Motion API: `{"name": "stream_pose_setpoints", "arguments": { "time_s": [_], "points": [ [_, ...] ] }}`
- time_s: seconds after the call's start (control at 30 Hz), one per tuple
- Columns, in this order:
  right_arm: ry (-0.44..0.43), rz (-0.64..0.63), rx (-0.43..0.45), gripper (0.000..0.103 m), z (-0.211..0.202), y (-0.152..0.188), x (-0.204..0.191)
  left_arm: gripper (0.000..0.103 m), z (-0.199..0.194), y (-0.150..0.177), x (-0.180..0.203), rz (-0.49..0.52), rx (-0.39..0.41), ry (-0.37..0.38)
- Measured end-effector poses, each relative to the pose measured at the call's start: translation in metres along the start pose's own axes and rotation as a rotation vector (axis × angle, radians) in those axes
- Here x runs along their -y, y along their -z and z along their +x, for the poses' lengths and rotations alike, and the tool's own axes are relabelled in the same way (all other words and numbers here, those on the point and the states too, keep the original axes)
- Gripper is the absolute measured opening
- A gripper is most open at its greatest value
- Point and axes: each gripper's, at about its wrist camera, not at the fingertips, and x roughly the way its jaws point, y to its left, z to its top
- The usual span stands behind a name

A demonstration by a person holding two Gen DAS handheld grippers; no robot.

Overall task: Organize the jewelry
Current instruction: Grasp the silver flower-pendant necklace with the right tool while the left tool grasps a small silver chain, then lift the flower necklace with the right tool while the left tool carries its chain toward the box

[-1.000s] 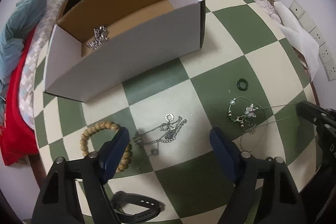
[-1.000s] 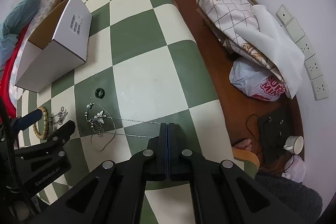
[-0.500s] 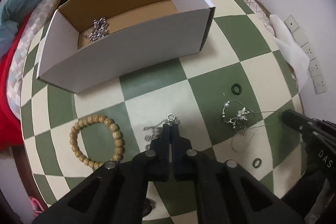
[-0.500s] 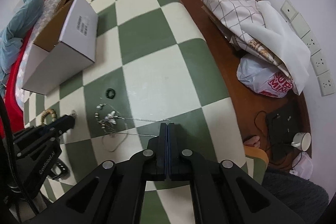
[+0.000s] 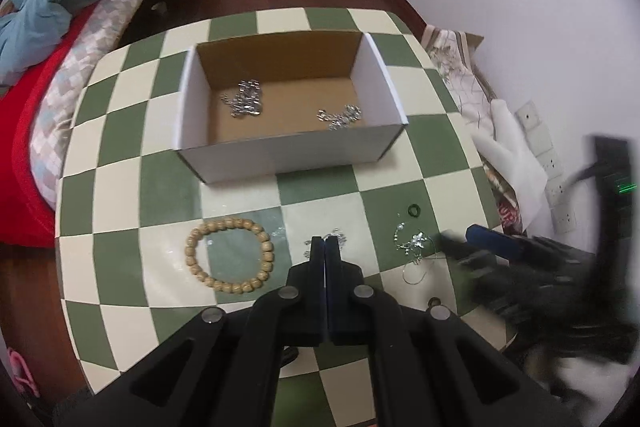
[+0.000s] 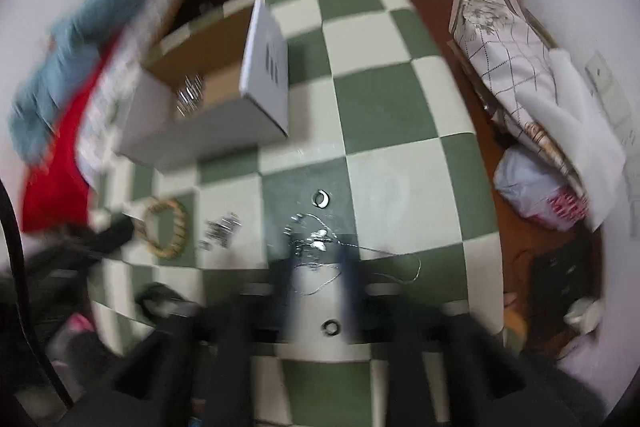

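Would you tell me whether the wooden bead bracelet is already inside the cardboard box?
No, the wooden bead bracelet lies on the checkered table, in front of the cardboard box.

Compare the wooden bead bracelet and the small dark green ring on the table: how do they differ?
The tan wooden bead bracelet is a wide loop of separate round beads; the small dark green ring is one solid band, far smaller. The bracelet lies left of the shut left tool, the ring to its right, beside the tangled silver necklace. Both lie flat on the green-and-cream checkered table, outside the white cardboard box.
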Motion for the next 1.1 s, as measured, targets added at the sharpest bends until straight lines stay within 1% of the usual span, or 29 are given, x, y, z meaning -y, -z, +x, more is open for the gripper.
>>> {"name": "stream_pose_setpoints", "arguments": {
  "time_s": [0.03,0.1,0.17,0.2,0.27,0.3,0.33,0.43,0.47,0.5,0.57,0.6,0.63,0.7,0.73,0.77,0.8,0.83,0.93,0.97,1.1],
  "points": [
    [0.011,-0.03,-0.021,0.066,0.011,-0.001,-0.005,0.0,-0.001,-0.001,-0.003,-0.004,0.002,-0.004],
    [0.063,-0.068,-0.054,0.066,0.03,0.0,-0.013,0.0,-0.003,-0.001,-0.009,-0.01,0.003,-0.016],
    [0.094,-0.089,-0.076,0.067,0.043,0.001,-0.016,0.0,-0.005,0.0,-0.014,-0.009,0.005,-0.035],
    [0.131,-0.121,-0.051,0.065,0.044,0.001,-0.023,0.0,-0.004,0.002,-0.018,-0.013,0.004,-0.042],
    [0.187,-0.137,-0.038,0.051,0.047,0.001,-0.029,0.0,-0.002,0.004,-0.026,-0.027,-0.005,-0.048],
    [0.211,-0.15,-0.021,0.029,0.047,0.002,-0.031,0.0,-0.001,0.005,-0.028,-0.033,-0.007,-0.05],
    [0.198,-0.15,-0.014,0.014,0.047,0.002,-0.031,0.0,0.001,0.005,-0.032,-0.042,-0.01,-0.048],
    [0.184,-0.121,-0.008,0.012,0.046,0.003,-0.024,0.0,0.005,0.006,-0.037,-0.063,-0.014,-0.019],
    [0.181,-0.108,-0.005,0.011,0.045,0.003,-0.02,0.0,0.008,0.006,-0.036,-0.057,-0.021,0.009],
    [0.174,-0.082,0.007,0.001,0.042,0.003,-0.011,0.0,0.01,0.007,-0.033,-0.05,-0.029,0.011],
    [0.159,-0.019,0.02,0.0,0.034,0.005,0.011,0.004,0.016,0.007,-0.021,-0.017,-0.04,0.002],
    [0.156,0.001,0.02,0.0,0.033,0.005,0.019,0.004,0.021,0.006,-0.01,0.024,-0.046,-0.002],
    [0.148,0.028,0.016,0.0,0.031,0.008,0.031,0.006,0.026,0.006,-0.004,0.045,-0.053,-0.019],
    [0.143,0.062,0.007,0.0,0.029,0.012,0.047,0.019,0.039,0.005,0.009,0.091,-0.063,-0.061],
    [0.143,0.073,0.004,0.0,0.027,0.014,0.054,0.032,0.047,0.005,0.015,0.116,-0.07,-0.084],
    [0.139,0.081,0.002,0.0,0.026,0.016,0.06,0.049,0.057,0.005,0.02,0.14,-0.076,-0.108],
    [0.138,0.086,0.0,0.0,0.025,0.017,0.062,0.055,0.065,0.006,0.023,0.158,-0.087,-0.135],
    [0.133,0.095,-0.003,0.0,0.023,0.02,0.066,0.059,0.073,0.007,0.026,0.169,-0.099,-0.154],
    [0.114,0.11,0.0,0.0,0.017,0.023,0.069,0.06,0.093,0.011,0.028,0.183,-0.152,-0.209],
    [0.106,0.114,0.001,0.0,0.015,0.024,0.07,0.059,0.092,0.012,0.027,0.173,-0.132,-0.207],
    [0.086,0.124,0.006,0.0,0.013,0.026,0.069,0.06,0.092,0.016,0.026,0.149,-0.139,-0.203]
  ]
}}
